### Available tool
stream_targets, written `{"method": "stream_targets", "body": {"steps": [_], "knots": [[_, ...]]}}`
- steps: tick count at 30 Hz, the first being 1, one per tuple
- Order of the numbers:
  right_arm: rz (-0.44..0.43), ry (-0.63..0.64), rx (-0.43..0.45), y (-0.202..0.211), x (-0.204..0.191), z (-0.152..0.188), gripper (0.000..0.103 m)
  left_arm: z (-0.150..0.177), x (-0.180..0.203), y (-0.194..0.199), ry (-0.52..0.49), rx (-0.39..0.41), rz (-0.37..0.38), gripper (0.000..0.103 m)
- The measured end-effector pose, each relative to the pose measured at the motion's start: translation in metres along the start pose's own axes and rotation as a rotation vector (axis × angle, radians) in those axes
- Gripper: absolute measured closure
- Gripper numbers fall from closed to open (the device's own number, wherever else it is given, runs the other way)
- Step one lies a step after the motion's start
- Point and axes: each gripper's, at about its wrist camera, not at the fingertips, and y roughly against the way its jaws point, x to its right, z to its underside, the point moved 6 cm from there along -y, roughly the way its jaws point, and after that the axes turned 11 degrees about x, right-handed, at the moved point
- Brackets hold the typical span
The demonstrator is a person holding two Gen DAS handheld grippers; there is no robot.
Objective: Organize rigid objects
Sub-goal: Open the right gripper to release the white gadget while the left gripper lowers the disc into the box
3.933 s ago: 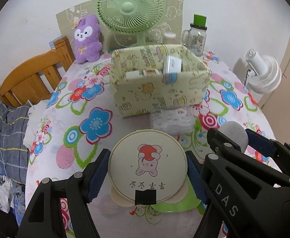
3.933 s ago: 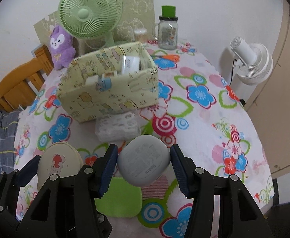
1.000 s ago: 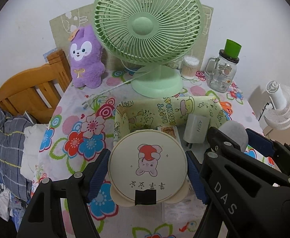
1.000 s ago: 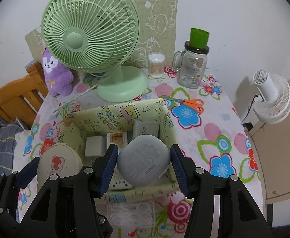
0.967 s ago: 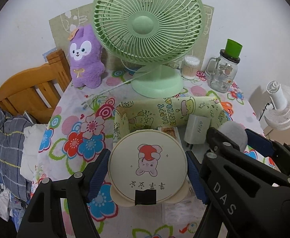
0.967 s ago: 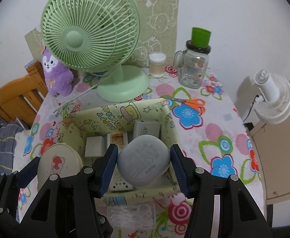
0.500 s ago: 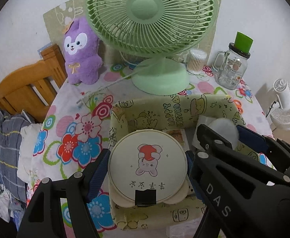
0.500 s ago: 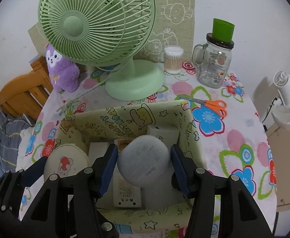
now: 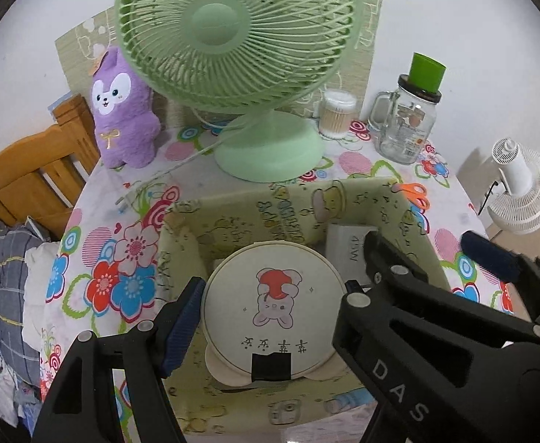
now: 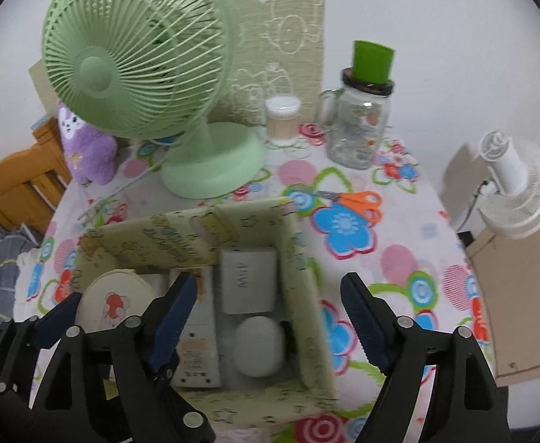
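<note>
The right gripper has just opened its jaws wide; the grey case lies below them, released, in the box. The left gripper clamps the round mirror.

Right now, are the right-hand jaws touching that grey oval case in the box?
Apart. The right wrist view shows the right gripper with jaws that have just been opening, spread wide, and the grey oval case lying loose on the box floor between them.

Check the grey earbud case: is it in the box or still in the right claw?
In the box. The grey earbud case lies on the box floor; the right claw, just opened, stands clear of it.
</note>
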Motion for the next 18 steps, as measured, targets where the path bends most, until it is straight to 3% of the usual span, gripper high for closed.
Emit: {"method": "stream_targets", "body": {"steps": [5,18], "knots": [[0.061,0.016,0.025,0.005,0.014,-0.003,0.011,-0.001,0.010,-0.002,-0.004,-0.007,0.016,0.026],[0.078,0.019,-0.071,-0.007,0.024,0.024,0.010,0.023,0.015,-0.015,-0.019,-0.068,-0.007,0.026]]}}
